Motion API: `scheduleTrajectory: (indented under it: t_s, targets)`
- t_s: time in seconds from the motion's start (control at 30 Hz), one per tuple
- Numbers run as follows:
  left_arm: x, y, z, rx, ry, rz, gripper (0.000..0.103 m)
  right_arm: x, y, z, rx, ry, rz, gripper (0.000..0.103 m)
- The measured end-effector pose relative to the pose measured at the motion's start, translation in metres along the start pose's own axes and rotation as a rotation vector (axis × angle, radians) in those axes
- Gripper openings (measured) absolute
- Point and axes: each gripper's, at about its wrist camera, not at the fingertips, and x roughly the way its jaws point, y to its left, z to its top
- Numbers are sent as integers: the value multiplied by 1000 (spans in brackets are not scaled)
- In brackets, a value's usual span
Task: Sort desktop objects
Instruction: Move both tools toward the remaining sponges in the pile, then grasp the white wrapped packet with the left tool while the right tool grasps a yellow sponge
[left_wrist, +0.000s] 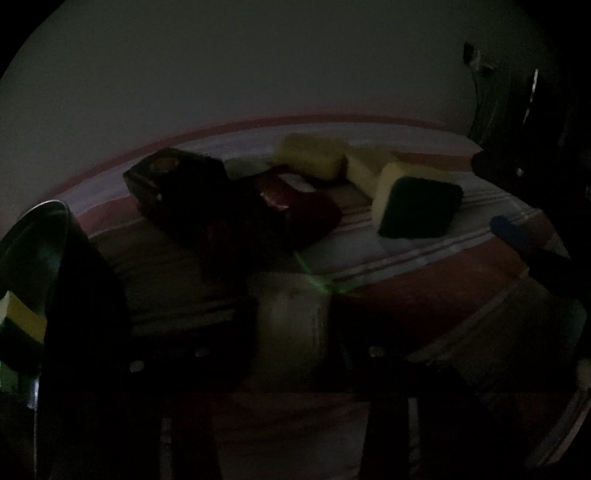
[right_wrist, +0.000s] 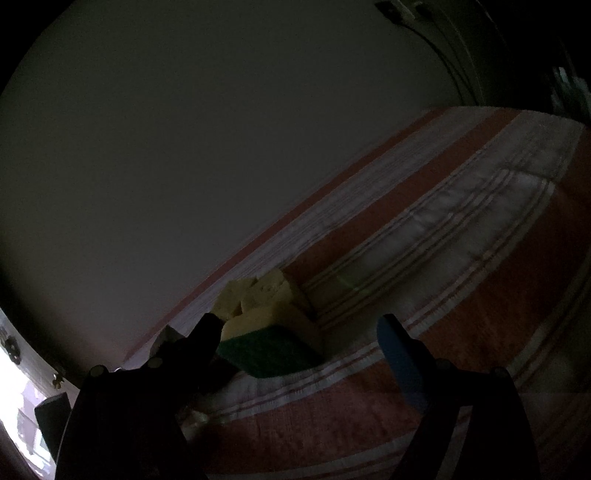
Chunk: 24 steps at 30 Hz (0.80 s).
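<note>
Tilting downward, left tool (left_wrist: 291, 321) clamps pale roll (left_wrist: 291, 325).

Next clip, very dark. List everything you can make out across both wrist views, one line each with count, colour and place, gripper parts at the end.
sponges: at least four, yellow, one with a dark green scrub face; clustered at the far middle-right of the cloth.
dark box: one, dark brown; far left of the cloth, beside a dark red packet.
dark red packet: one; middle, right of the box.
pale cylinder: one, cream, blurred; between the left gripper's fingers.
striped cloth: one, orange-red and white; covers the surface.
wall: pale grey, behind.
left gripper: black, closed on the cylinder.
right gripper: dark finger, blue finger, open near the green-faced sponge.
</note>
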Motion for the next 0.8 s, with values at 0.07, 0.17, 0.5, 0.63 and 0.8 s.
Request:
scheduleTrajectory:
  t_s: [0.07, 0.17, 0.5, 0.63, 0.8]
  targets:
    - [-3, 4, -2, -12, -5, -35, 38, -2, -1, 0, 10, -2, 2, 88]
    - [-7, 9, -1, -31, -19, -67, 38, -1, -3, 0, 21, 3, 3, 88]
    - [-52, 19, -9, -112, -290, -51, 37, 9, 2, 0, -29, 41, 16, 88]
    - [-46, 23, -20, -175, -277, -63, 37, 25, 34, -2, -222, 123, -22, 88]
    - [-47, 31, -13, -230, -291, -86, 37, 54, 64, -8, -448, 210, -151, 88]
